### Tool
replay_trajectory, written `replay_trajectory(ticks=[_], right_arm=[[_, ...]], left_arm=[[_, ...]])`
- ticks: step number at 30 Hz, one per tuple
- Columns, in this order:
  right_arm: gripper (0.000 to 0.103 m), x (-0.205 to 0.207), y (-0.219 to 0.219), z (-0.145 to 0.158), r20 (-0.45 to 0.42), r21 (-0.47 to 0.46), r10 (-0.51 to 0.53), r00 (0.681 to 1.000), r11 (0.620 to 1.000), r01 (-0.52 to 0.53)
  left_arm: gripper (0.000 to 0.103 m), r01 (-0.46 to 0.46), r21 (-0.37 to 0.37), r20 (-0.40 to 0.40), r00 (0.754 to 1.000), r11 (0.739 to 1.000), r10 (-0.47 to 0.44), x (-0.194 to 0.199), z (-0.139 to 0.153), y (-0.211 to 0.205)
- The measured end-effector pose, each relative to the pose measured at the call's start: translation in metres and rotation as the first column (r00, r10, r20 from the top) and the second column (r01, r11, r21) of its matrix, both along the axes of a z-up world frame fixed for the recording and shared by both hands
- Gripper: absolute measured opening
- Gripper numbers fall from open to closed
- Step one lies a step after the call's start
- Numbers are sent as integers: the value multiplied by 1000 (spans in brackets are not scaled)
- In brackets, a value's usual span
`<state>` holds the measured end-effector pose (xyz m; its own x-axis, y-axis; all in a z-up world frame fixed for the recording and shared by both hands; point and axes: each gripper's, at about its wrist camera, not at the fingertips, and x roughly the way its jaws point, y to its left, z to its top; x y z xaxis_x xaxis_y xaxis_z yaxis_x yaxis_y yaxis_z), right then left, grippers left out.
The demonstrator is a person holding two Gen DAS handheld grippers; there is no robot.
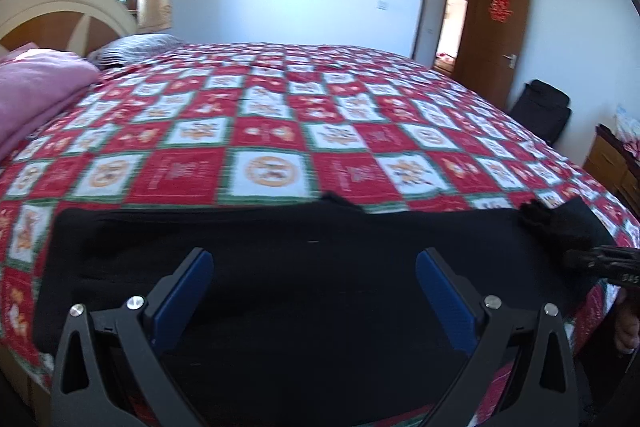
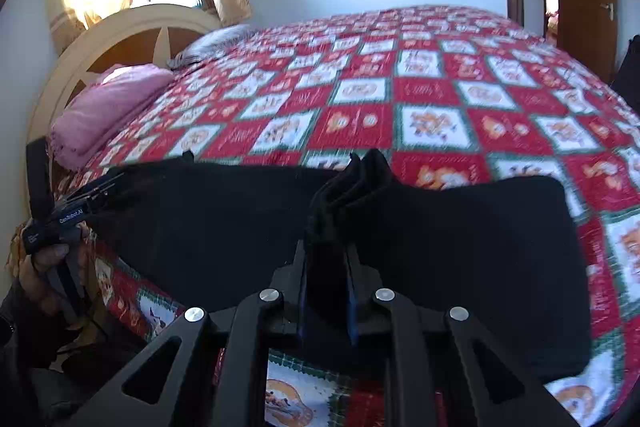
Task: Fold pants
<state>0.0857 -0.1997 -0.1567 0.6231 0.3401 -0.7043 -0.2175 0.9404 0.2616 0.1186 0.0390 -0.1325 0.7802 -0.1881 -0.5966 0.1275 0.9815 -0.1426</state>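
Note:
Black pants lie flat along the near edge of the bed, spread left to right. My left gripper is open, its blue pads wide apart just above the cloth, holding nothing. My right gripper is shut on a bunched fold of the pants, lifted a little off the bed. The pants also spread flat to both sides in the right wrist view. The right gripper shows at the far right of the left wrist view, and the left gripper shows at the left of the right wrist view.
The bed carries a red, white and green checked quilt. A pink folded blanket and a striped pillow lie by the headboard. A wooden door, a black bag and a wooden cabinet stand at the right.

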Motion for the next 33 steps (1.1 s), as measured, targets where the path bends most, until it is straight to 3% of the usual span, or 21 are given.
replay_trajectory(ticks=[2, 4, 8, 10, 12, 14, 17, 19, 21, 24, 27, 33], right_arm=[[29, 8, -5, -10, -88, 36, 16, 996, 999, -13], [53, 2, -15, -5, -91, 78, 37, 995, 996, -30], [54, -18, -48, 20, 26, 54, 7, 1000, 999, -8], [54, -24, -77, 29, 78, 68, -83, 993, 995, 78], [55, -26, -116, 30, 93, 137, -236, 967, 965, 222], [56, -25, -147, 24, 59, 223, -357, 932, 915, 336], [56, -24, -169, 16, 27, 271, -449, 893, 863, 426], [56, -25, -173, 13, 38, 259, -476, 878, 854, 452], [56, -26, -172, 14, 56, 248, -481, 875, 856, 454], [57, -27, -164, 18, 97, 229, -475, 875, 866, 445], [57, -30, -163, 17, 117, 214, -466, 877, 874, 436], [57, -31, -160, 15, 124, 203, -474, 872, 872, 445]], left_arm=[[103, 55, -19, -16, 998, 998, -55, 5, -1, -19], [103, 97, -40, -38, 994, 994, -98, 11, -1, -37], [103, 204, -68, -72, 975, 977, -208, 23, 0, -86], [103, 249, -96, -89, 962, 964, -257, 25, 0, -106], [102, 293, -127, -113, 945, 948, -307, 28, 1, -134], [96, 329, -141, -132, 929, 934, -347, 31, 1, -157], [79, 377, -108, -156, 907, 920, -390, 35, -3, -189], [65, 390, -102, -183, 897, 915, -403, 38, -7, -202], [60, 390, -123, -222, 885, 913, -408, 44, -15, -211], [55, 378, -86, -216, 896, 922, -388, 44, -15, -218], [15, 403, -89, -212, 886, 911, -412, 42, -14, -221], [13, 401, -165, -185, 885, 901, -428, 37, -1, -203]])
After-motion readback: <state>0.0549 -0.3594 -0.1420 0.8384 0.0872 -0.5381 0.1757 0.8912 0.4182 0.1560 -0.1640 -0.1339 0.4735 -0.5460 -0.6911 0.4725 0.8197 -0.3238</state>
